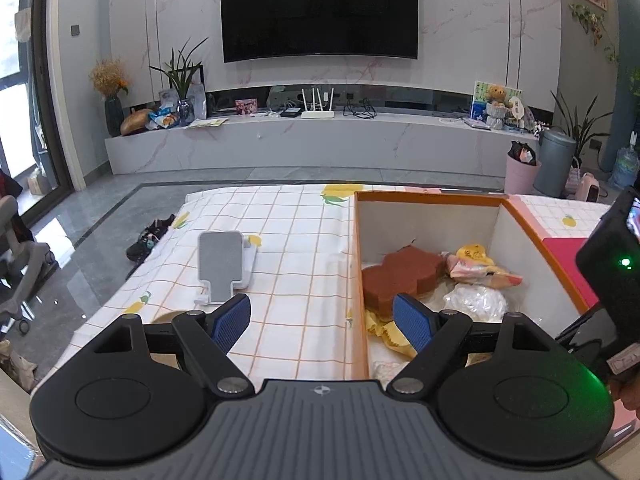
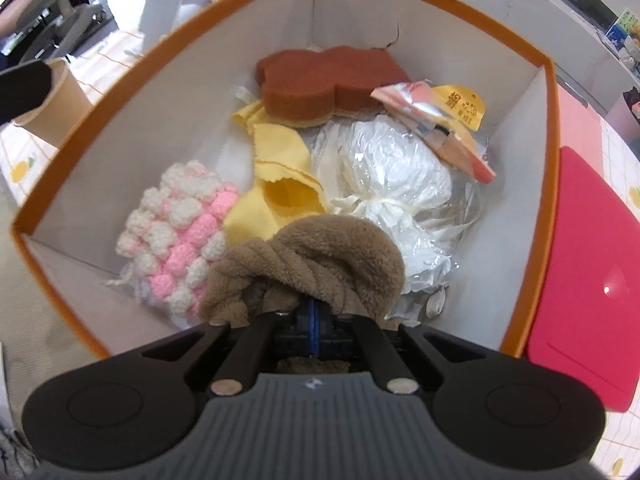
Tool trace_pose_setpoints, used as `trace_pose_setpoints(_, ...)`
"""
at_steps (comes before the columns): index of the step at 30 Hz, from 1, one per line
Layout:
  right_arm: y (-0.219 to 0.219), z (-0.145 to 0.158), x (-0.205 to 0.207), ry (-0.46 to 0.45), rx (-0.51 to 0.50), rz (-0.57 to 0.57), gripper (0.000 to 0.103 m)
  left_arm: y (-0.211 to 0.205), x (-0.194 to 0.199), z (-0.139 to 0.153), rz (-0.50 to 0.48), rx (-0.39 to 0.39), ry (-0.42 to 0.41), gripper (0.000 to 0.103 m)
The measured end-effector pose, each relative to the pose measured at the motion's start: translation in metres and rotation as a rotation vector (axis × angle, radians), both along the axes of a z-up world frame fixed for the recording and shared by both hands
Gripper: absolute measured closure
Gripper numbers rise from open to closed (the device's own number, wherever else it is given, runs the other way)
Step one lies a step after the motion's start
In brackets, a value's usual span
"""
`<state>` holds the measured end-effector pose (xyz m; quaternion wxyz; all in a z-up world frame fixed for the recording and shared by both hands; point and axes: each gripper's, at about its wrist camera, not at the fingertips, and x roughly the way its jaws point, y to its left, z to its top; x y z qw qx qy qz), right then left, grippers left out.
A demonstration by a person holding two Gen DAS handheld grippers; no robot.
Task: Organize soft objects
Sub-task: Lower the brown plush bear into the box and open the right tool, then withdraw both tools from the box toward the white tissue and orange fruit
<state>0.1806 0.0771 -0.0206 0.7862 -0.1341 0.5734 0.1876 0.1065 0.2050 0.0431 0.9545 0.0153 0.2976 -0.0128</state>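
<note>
An orange-rimmed white box [image 2: 550,128] holds a brown sponge [image 2: 332,80], a yellow cloth [image 2: 280,152], a pink and white knitted piece [image 2: 180,236], a white plastic-wrapped bundle [image 2: 392,172] and a pink and yellow packet [image 2: 452,116]. My right gripper [image 2: 314,312] is shut on a brown fleece cloth [image 2: 320,260] and holds it over the box's near side. My left gripper [image 1: 322,320] is open and empty, low over the checked tablecloth, straddling the box's left wall [image 1: 358,280]. The sponge [image 1: 404,276] shows there too.
A grey phone stand [image 1: 222,266] lies on the tablecloth left of the box. A paper cup [image 2: 56,108] stands beside the box's left wall. A red lid [image 2: 584,272] lies to its right. The right gripper's body [image 1: 612,280] is at the right edge.
</note>
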Motion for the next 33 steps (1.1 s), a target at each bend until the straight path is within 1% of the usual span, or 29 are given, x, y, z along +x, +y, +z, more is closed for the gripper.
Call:
trace_pose_setpoints(1, -0.001, 0.003, -0.002, -0.004, 0.005, 0.006, 0.103, 0.000, 0.000, 0.000, -0.004, -0.007, 0.002, 0.008)
trace_pose_setpoints(2, -0.002, 0.005, -0.003, -0.008, 0.011, 0.011, 0.101, 0.000, 0.001, -0.001, -0.006, -0.009, 0.004, 0.008)
trace_pose_setpoints(3, -0.004, 0.008, -0.004, -0.011, 0.021, 0.013, 0.095, -0.001, 0.001, -0.002, -0.006, -0.006, 0.007, 0.008)
trace_pose_setpoints(4, -0.006, 0.011, -0.005, -0.007, 0.036, 0.009, 0.084, -0.001, 0.001, -0.003, -0.004, 0.002, 0.009, 0.008)
trace_pose_setpoints(5, -0.008, 0.012, -0.005, -0.001, 0.060, -0.002, 0.076, -0.002, 0.001, -0.004, -0.002, 0.010, 0.010, 0.008)
trace_pose_setpoints(6, -0.012, 0.015, -0.005, 0.003, 0.096, -0.022, 0.063, -0.003, 0.001, -0.004, -0.002, 0.017, 0.009, 0.008)
trace_pose_setpoints(7, -0.015, 0.019, -0.005, 0.008, 0.133, -0.042, 0.061, -0.004, 0.001, -0.004, -0.003, 0.021, 0.008, 0.008)
trace_pose_setpoints(8, -0.017, 0.023, -0.006, 0.008, 0.148, -0.050, 0.061, -0.004, 0.001, -0.005, -0.005, 0.022, 0.007, 0.008)
trace_pose_setpoints(11, -0.018, 0.031, -0.014, -0.028, 0.142, -0.021, 0.057, -0.005, 0.001, -0.005, -0.008, 0.024, 0.007, 0.008)
trace_pose_setpoints(12, -0.019, 0.033, -0.016, -0.039, 0.145, -0.019, 0.048, -0.006, 0.001, -0.005, -0.009, 0.027, 0.008, 0.008)
trace_pose_setpoints(13, -0.022, 0.035, -0.018, -0.053, 0.146, -0.026, 0.022, -0.007, 0.001, -0.006, -0.011, 0.032, 0.009, 0.008)
trace_pose_setpoints(14, -0.025, 0.037, -0.019, -0.075, 0.157, -0.035, 0.013, -0.008, 0.001, -0.007, -0.012, 0.037, 0.011, 0.008)
trace_pose_setpoints(15, -0.027, 0.037, -0.017, -0.090, 0.184, -0.040, 0.012, -0.009, 0.001, -0.007, -0.014, 0.043, 0.012, 0.008)
trace_pose_setpoints(17, -0.033, 0.043, -0.018, -0.078, 0.231, -0.050, 0.012, -0.010, 0.001, -0.008, -0.015, 0.053, 0.013, 0.008)
trace_pose_setpoints(18, -0.035, 0.045, -0.019, -0.076, 0.248, -0.055, 0.012, -0.011, 0.001, -0.008, -0.015, 0.056, 0.012, 0.008)
trace_pose_setpoints(20, -0.038, 0.052, -0.022, -0.100, 0.261, -0.053, 0.012, -0.013, 0.001, -0.008, -0.016, 0.060, 0.012, 0.008)
trace_pose_setpoints(22, -0.042, 0.060, -0.027, -0.144, 0.265, -0.054, 0.012, -0.014, 0.001, -0.008, -0.020, 0.066, 0.014, 0.008)
trace_pose_setpoints(25, -0.048, 0.071, -0.032, -0.208, 0.304, -0.066, 0.012, -0.014, 0.000, -0.007, -0.039, 0.059, 0.024, 0.008)
trace_pose_setpoints(28, -0.053, 0.085, -0.040, -0.273, 0.322, -0.072, 0.012, -0.015, -0.003, -0.001, -0.025, 0.057, 0.016, 0.008)
trace_pose_setpoints(31, -0.054, 0.097, -0.048, -0.352, 0.305, -0.041, 0.012, -0.017, -0.009, 0.006, -0.022, 0.052, 0.004, 0.008)
trace_pose_setpoints(33, -0.055, 0.105, -0.058, -0.430, 0.273, -0.026, 0.012, -0.019, -0.013, 0.011, -0.026, 0.043, -0.003, 0.008)
